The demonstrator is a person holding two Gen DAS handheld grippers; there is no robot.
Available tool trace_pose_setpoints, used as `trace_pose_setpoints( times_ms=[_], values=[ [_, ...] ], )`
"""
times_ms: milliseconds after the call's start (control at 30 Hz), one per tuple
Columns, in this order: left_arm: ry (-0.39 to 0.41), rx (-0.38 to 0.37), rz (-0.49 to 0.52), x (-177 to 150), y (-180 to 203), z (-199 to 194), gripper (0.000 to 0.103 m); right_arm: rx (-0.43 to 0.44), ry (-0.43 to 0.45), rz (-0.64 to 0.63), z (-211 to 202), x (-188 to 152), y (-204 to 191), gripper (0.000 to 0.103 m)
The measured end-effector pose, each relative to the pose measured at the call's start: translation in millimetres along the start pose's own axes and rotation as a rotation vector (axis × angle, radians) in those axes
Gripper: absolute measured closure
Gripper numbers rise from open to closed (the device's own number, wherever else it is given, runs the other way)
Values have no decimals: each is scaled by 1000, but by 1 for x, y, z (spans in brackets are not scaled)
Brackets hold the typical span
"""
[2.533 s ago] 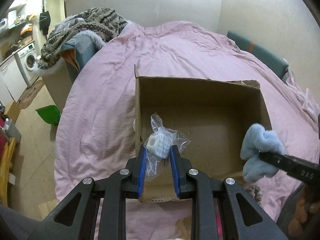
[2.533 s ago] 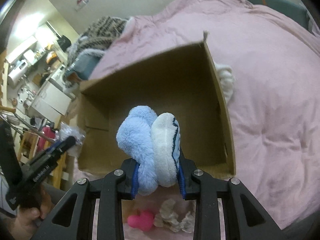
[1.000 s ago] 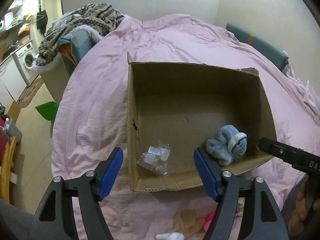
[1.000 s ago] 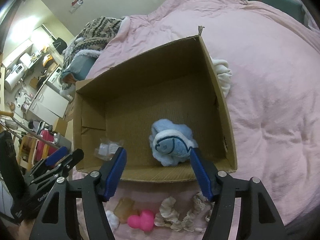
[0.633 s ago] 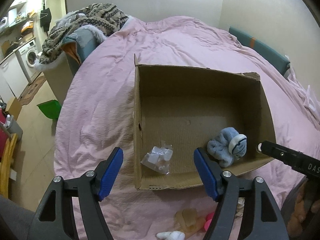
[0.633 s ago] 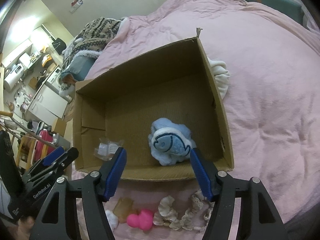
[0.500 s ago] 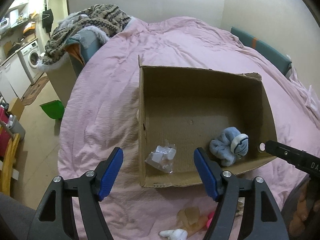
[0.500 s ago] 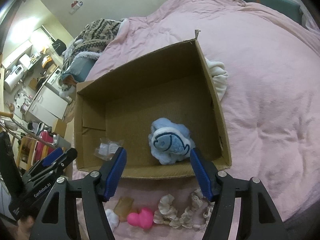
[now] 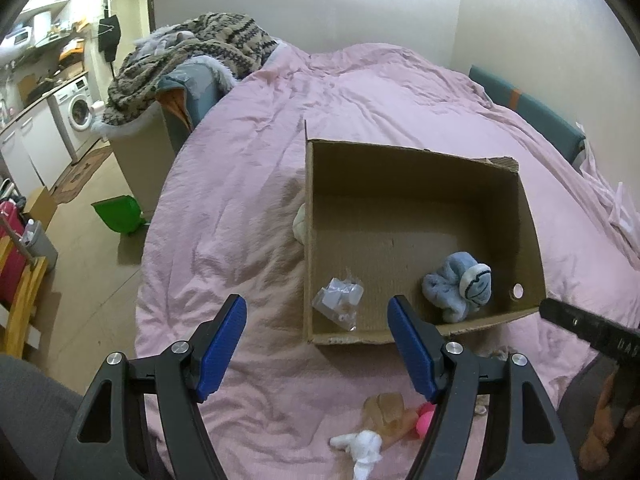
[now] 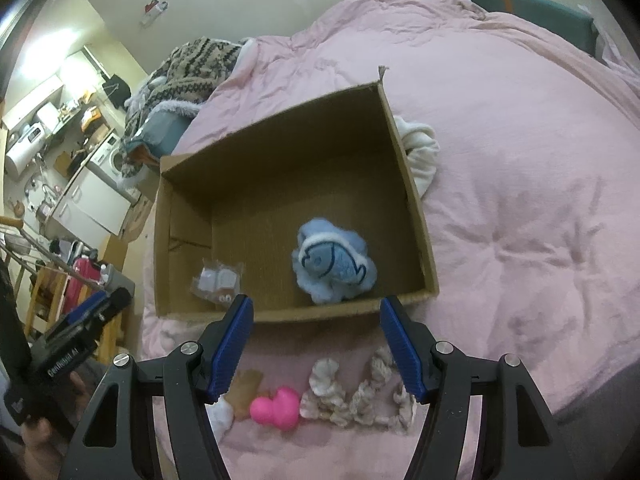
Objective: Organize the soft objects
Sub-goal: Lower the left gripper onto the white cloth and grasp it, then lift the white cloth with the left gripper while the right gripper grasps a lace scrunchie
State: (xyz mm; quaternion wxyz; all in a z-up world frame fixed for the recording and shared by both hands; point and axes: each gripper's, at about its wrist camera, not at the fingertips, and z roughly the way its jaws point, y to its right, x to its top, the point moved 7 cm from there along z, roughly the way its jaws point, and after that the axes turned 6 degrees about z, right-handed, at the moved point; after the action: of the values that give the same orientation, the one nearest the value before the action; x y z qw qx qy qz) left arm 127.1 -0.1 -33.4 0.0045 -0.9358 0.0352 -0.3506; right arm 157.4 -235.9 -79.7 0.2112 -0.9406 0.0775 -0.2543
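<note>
An open cardboard box (image 9: 412,156) (image 10: 280,312) lies on the pink bed. Inside it sit a blue plush with a fish patch (image 9: 460,285) (image 10: 334,266) and a clear bag with a white soft piece (image 9: 339,301) (image 10: 218,280). My left gripper (image 9: 318,344) is open and empty, in front of the box's near left corner. My right gripper (image 10: 316,346) is open and empty, in front of the near wall. On the bed before the box lie a pink toy (image 10: 276,406) (image 9: 425,420), a tan piece (image 10: 246,392) (image 9: 386,408), a white piece (image 9: 362,450) (image 10: 221,416) and a cream rope-like toy (image 10: 356,396).
A white cloth (image 10: 418,152) (image 9: 299,224) lies against the box's outer wall. A patterned blanket (image 9: 192,52) is piled on a bin beyond the bed's left side. A green dustpan (image 9: 118,214) lies on the floor, with a washing machine (image 9: 78,108) further off.
Both grippers opened and dropped the bagged piece and the blue plush into the box. Since then both have drawn back toward me, so the loose items before the box show more.
</note>
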Motion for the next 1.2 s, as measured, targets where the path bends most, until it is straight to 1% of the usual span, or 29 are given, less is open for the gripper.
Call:
trace_pose_setpoints(
  times_ms=[67,100,133,200,267,333,400,500,633,700,733,767,800,1000,1033,1067,1100,1200],
  values=[
    [-3,-4,-5,-3,-1,-4,33,-7,-13,-16,-2,-7,-1,33],
    [-5,-8,-5,-6,-1,-7,33,-9,-15,-15,-4,-10,0,28],
    [-7,-13,-5,-8,0,-8,33,-7,-20,-11,-5,-13,-1,19],
    [-15,-23,-5,-13,0,-12,33,1,-27,5,-8,-19,0,14],
    [-32,-29,-19,-18,-3,-12,33,-1,-37,23,-9,-25,3,11],
    [-79,-39,-48,-26,-7,-8,33,0,-52,49,-8,-30,6,11],
    [-139,-73,-94,-38,-11,-2,33,18,-71,79,-6,-33,8,11],
    [-252,-131,-154,-56,-14,12,33,2,-74,90,-2,-34,10,11],
    [-438,-170,-155,-89,-2,38,34,-18,-79,88,4,-34,10,11],
    [-528,-206,-142,-108,12,51,41,-25,-88,87,8,-35,11,11],
    [-556,-215,-136,-115,16,55,45,-27,-92,87,10,-35,11,11],
    [-573,-219,-131,-119,21,59,51,-28,-95,88,11,-35,11,11],
    [-587,-223,-124,-123,26,63,55,-27,-97,90,12,-35,11,11],
    [-629,-234,-75,-133,46,78,59,-23,-103,111,15,-34,15,11],
    [-640,-234,-74,-136,47,80,60,-23,-103,116,15,-34,16,11],
    [-651,-231,-76,-139,47,81,64,-21,-105,121,16,-33,17,11],
    [-657,-231,-79,-141,47,82,67,-20,-107,126,16,-33,18,11],
    [-655,-240,-101,-143,45,81,68,-13,-115,145,19,-33,21,11]
  ],
)
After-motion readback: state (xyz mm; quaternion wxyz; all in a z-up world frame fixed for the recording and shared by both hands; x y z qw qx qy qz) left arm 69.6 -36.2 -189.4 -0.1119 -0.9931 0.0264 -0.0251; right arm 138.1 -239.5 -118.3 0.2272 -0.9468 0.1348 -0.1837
